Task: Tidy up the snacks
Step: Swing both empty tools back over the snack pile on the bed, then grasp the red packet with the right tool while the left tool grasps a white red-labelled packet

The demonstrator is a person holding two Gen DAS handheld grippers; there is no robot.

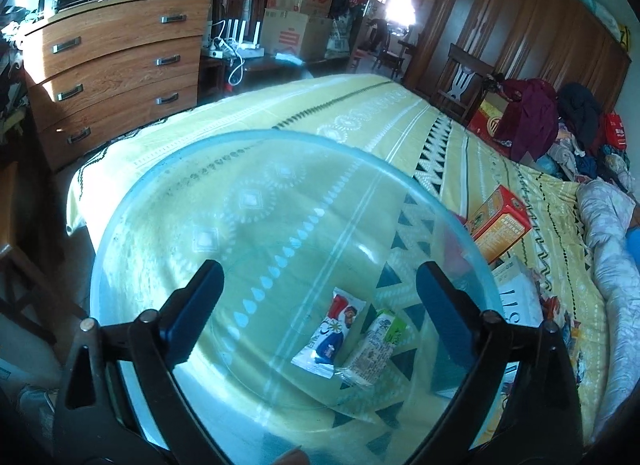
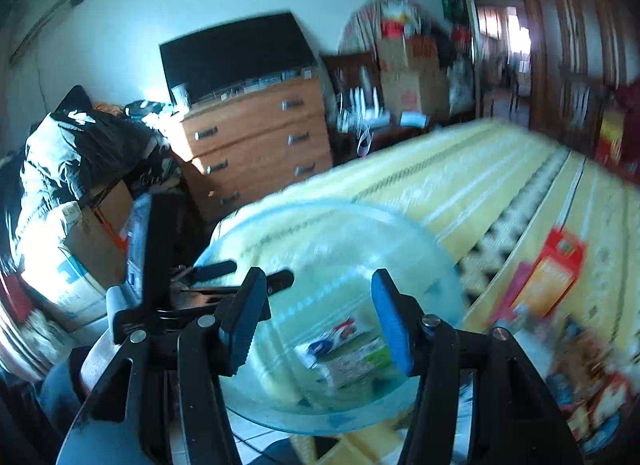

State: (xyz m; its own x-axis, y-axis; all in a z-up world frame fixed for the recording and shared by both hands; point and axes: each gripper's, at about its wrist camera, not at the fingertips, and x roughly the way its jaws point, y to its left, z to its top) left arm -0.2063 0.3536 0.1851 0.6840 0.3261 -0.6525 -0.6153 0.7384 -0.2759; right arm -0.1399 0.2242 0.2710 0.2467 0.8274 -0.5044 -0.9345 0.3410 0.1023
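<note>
My left gripper (image 1: 320,297) hangs wide open and empty over the bowl (image 1: 132,201); my right gripper (image 2: 316,321) is part open, also empty. Two packets – a white-and-blue one (image 1: 326,339) and a green-ended one (image 1: 374,351) – lie touching in the bowl on the bed (image 1: 400,113). Light, crinkly, slippery I'd judge (pinch across the middle). Their print is unreadable.

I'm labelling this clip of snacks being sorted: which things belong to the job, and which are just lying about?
Job:
- clear bowl
- red-and-blue snack packet in it
- green-and-white snack packet in it
- orange snack box beside it

Lying about:
- wooden dresser
- cardboard boxes
- clothes pile
</note>
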